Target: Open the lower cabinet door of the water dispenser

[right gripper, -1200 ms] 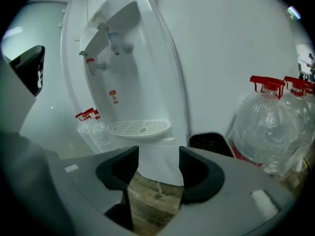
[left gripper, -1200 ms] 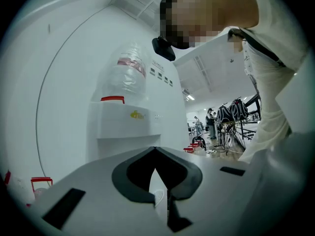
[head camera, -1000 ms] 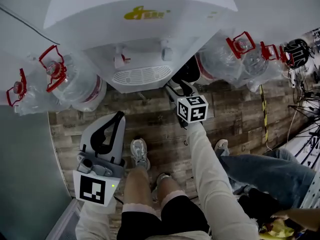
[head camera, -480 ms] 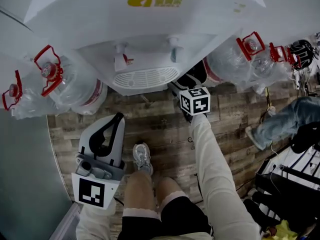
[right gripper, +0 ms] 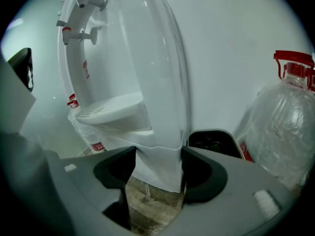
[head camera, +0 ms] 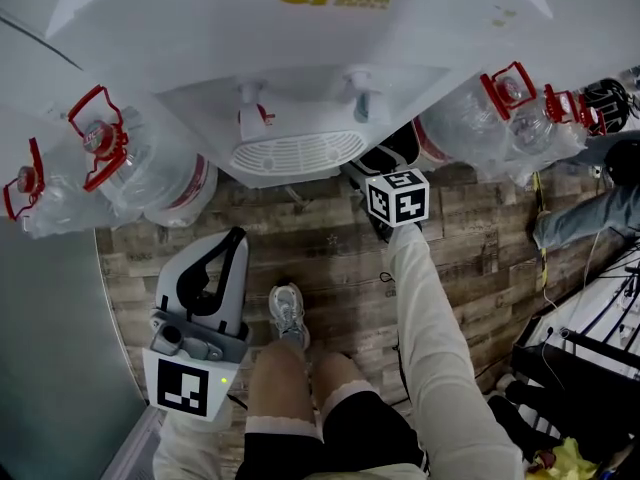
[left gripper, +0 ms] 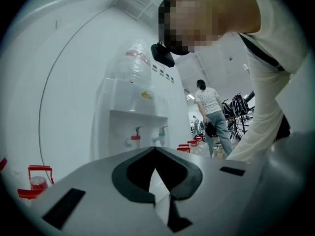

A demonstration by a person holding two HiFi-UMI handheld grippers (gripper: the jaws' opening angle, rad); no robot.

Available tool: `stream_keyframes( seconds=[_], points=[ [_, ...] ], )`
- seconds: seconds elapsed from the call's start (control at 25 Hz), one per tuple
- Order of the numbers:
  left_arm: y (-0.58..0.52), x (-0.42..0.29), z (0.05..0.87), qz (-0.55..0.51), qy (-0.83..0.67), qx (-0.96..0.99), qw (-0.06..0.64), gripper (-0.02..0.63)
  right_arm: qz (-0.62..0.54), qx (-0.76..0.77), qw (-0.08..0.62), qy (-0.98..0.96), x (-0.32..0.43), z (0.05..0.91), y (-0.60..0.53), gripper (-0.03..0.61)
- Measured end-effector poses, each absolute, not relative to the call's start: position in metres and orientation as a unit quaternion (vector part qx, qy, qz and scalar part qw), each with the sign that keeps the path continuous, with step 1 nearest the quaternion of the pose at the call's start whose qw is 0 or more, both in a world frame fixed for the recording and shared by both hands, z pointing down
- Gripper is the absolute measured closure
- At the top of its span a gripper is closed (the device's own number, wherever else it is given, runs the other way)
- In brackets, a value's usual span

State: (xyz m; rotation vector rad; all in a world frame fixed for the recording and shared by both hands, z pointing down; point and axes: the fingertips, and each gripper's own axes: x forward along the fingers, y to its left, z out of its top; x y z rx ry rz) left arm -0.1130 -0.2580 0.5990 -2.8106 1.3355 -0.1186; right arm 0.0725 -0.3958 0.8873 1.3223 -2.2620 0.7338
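Note:
The white water dispenser [head camera: 300, 48] fills the top of the head view, with its drip tray [head camera: 295, 153] and two taps above it. My right gripper [right gripper: 157, 163] is low at the dispenser's right front; in the head view I see its marker cube [head camera: 398, 196], while the jaws reach in under the tray. Its jaws stand open and have just been closing a little, and the dispenser's white lower front [right gripper: 160, 151] shows between the pads. My left gripper [head camera: 237, 235] hangs back over the floor with its jaws shut [left gripper: 154, 148] and nothing in them.
Clear water bottles with red caps lie left [head camera: 140, 173] and right [head camera: 480, 118] of the dispenser; one [right gripper: 290, 127] is close to my right gripper. A dark bin [right gripper: 214, 140] stands beside the dispenser. My shoes [head camera: 288, 313] are on the wood floor. A bystander's legs [head camera: 590, 203] are at the right.
Both grippers have sunk a little, and the right one sits slightly closer under the dispenser's tray. The bystander's legs have moved off to the right.

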Motion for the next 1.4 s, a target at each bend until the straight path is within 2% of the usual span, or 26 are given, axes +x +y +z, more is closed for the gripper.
stream_keyframes(
  seconds=[0.64,1.0,1.4],
  points=[
    [-0.260,-0.114,0.593,-0.030,0.434,-0.900,0.007,0.607,0.271,0.498,0.196,-0.800,0.074,0.884,-0.384,0.307],
    [-0.252,-0.096,0.578,-0.035,0.427,-0.904,0.002,0.607,0.288,0.513,0.185,-0.787,0.075,0.884,-0.343,0.337],
    [-0.234,-0.098,0.553,-0.043,0.432,-0.901,-0.007,0.607,0.315,0.516,0.199,-0.771,0.060,0.883,-0.284,0.337]
  ],
)
